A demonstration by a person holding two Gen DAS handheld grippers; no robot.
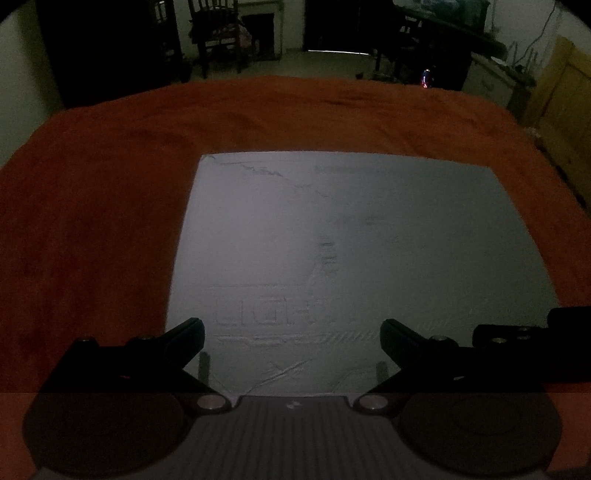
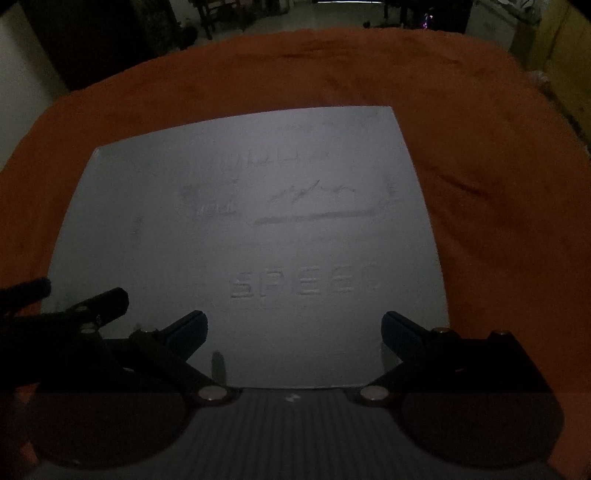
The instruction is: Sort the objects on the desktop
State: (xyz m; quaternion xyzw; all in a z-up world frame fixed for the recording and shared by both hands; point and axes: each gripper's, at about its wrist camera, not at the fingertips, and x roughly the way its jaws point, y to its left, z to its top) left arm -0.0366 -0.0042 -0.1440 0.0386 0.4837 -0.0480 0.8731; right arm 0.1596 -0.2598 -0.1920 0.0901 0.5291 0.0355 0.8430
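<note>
A dim room. A grey mat (image 1: 354, 258) with faint embossed lettering lies flat on an orange-red cloth (image 1: 92, 221) that covers the table. The left gripper (image 1: 291, 334) hovers low over the mat's near edge, jaws spread wide and holding nothing. The right gripper (image 2: 293, 328) hovers beside it over the same mat (image 2: 240, 221), also spread wide and empty. The mat looks thin, light and flexible, probably limp if lifted, so a pinch at a corner or edge seems the best hold. No other objects to sort appear. The left view shows chairs (image 1: 218, 33) and a doorway beyond the table; the right view shows the mat's right edge and the word "SPEED".
</note>
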